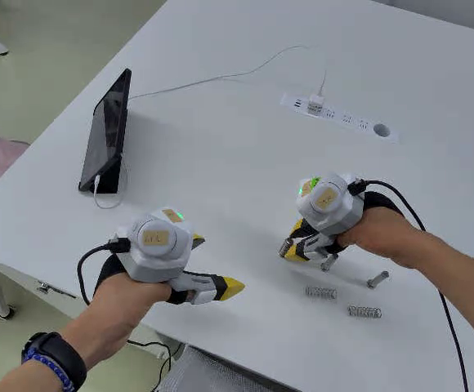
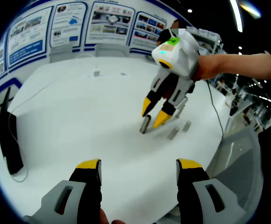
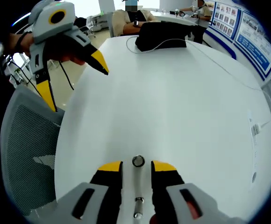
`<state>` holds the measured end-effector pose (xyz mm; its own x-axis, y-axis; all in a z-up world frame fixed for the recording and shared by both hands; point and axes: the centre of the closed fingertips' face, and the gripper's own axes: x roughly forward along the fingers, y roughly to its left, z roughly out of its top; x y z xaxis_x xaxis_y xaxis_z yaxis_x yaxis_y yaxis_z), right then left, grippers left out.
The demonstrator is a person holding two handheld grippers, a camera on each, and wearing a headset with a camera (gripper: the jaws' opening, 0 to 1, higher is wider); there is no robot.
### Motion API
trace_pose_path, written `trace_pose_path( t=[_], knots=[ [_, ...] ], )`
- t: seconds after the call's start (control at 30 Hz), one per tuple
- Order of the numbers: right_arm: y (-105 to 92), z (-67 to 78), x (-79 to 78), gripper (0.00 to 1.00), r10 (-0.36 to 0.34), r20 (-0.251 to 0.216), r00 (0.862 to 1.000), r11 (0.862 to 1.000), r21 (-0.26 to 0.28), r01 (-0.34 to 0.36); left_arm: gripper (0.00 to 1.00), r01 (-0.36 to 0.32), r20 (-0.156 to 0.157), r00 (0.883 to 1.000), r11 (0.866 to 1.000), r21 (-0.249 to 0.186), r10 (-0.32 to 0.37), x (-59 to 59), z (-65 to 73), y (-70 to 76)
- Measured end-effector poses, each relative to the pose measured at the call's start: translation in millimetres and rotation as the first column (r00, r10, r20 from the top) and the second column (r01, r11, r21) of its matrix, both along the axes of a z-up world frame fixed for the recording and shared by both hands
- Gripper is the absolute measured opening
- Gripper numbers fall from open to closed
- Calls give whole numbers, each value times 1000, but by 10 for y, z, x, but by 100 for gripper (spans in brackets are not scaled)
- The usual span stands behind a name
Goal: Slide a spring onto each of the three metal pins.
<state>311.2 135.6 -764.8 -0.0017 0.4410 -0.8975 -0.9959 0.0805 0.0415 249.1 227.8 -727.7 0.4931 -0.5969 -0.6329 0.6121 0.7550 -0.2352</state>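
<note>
A metal pin (image 3: pixel 138 161) is held between the narrow jaws of the right gripper (image 2: pixel 154 114), and its round end is seen poking out just past the yellow tips. On the table (image 1: pixel 245 163), a first spring (image 1: pixel 321 292) and a second spring (image 1: pixel 364 311) are laid near the right gripper, on the person's side of it, while one loose pin (image 1: pixel 328 263) is seen just beside it and another loose pin (image 1: pixel 377 279) a little further off. The left gripper (image 2: pixel 139 164) is held well apart from the right gripper, with its jaws spread wide and nothing between them.
</note>
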Motion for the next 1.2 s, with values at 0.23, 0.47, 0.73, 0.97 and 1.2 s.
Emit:
trace_pose_path(
  t=[0.23, 0.47, 0.73, 0.97, 1.2],
  knots=[
    [-80, 82, -24, 36, -57, 13, 998, 998, 34, 56, 66, 4, 4, 1000, 1000, -5, -4, -20, 37, -55],
    [-144, 177, -79, 44, -141, 15, 990, 986, 88, 139, 66, 7, 10, 1000, 1000, -11, -7, -41, 84, -112],
    [-235, 250, -171, 53, -235, 19, 972, 963, 143, 230, 67, 5, 14, 1000, 1000, -19, -5, -77, 102, -151],
    [-238, 383, -236, 54, -333, -19, 943, 914, 240, 327, 67, -34, 11, 999, 999, -32, 35, -65, 123, -79],
    [-331, 442, -297, 59, -422, -62, 905, 855, 306, 419, 67, -46, 15, 999, 998, -31, 46, -58, 166, -51]
  ],
)
